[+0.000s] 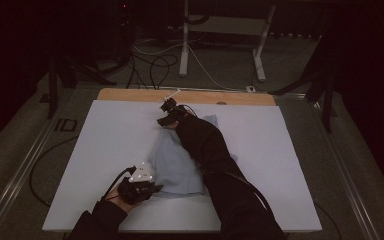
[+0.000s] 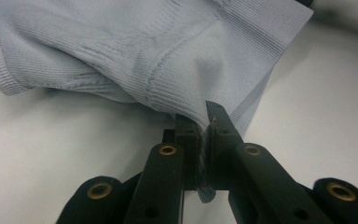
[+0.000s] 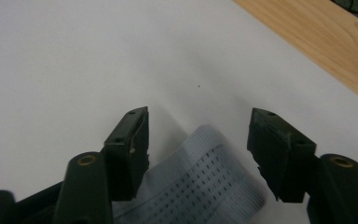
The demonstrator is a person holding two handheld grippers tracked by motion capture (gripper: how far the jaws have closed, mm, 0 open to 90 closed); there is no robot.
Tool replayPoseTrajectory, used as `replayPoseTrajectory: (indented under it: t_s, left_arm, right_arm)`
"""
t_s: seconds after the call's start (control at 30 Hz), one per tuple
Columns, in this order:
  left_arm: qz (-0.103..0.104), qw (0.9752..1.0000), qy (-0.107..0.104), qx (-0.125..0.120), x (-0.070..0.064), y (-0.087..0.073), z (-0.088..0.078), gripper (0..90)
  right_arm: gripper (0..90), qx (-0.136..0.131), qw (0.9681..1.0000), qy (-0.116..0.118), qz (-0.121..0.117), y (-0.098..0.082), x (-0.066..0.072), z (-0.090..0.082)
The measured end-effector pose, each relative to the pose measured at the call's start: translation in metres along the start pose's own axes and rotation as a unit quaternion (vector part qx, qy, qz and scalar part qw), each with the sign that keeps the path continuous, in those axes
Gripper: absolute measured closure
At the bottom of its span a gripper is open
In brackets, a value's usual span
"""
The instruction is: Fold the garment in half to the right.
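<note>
Left tongs (image 2: pixel 205 135) clamp the near hem of the pale blue garment (image 1: pixel 177 160), pinning it to the white tabletop (image 1: pixel 105 135), while right tongs (image 3: pixel 198 140), half-open, straddle its far ribbed edge, ungripped, ready to pinch.

Crumpled pale-blue knit garment (image 1: pixel 176 162) (mid-table)

Garment (image 1: pixel 177 165) on sheet (image 1: pixel 105 135), mid-table.

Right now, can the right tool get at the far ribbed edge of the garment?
Probably yes. The right tool stands open with the ribbed edge between its jaws, pads not yet touching, nothing in between. The left tool is shut on the garment at the near side, clear of it.
</note>
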State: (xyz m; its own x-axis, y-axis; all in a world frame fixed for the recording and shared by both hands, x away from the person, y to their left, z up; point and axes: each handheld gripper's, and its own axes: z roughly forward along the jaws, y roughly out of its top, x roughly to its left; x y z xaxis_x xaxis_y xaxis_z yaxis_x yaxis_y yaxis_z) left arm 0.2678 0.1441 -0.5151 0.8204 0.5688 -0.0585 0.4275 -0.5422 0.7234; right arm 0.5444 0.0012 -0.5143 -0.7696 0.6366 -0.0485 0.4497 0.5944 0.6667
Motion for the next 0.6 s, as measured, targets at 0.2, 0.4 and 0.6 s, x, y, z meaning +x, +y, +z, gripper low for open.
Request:
replayPoseTrajectory:
  t_s: [0.2, 0.4, 0.6]
  left_arm:
    - [0.0, 1.0, -0.002, -0.002, 0.0003, 0.0005, -0.0005, 87.0]
    - [0.005, 1.0, 0.002, -0.002, -0.0009, 0.0011, -0.0003, 87.0]
    - [0.007, 1.0, 0.005, -0.004, -0.0006, 0.0015, -0.0007, 87.0]
  right_arm:
    - [48.5, 0.016, 0.9999, 0.0, 0.002, -0.0007, 0.0009, 0.0084]
    - [59.3, 0.025, 0.9996, -0.007, 0.013, -0.0015, -0.0009, 0.0089]
    - [78.7, 0.03, 0.9993, 0.0, 0.022, -0.0021, -0.0042, 0.0065]
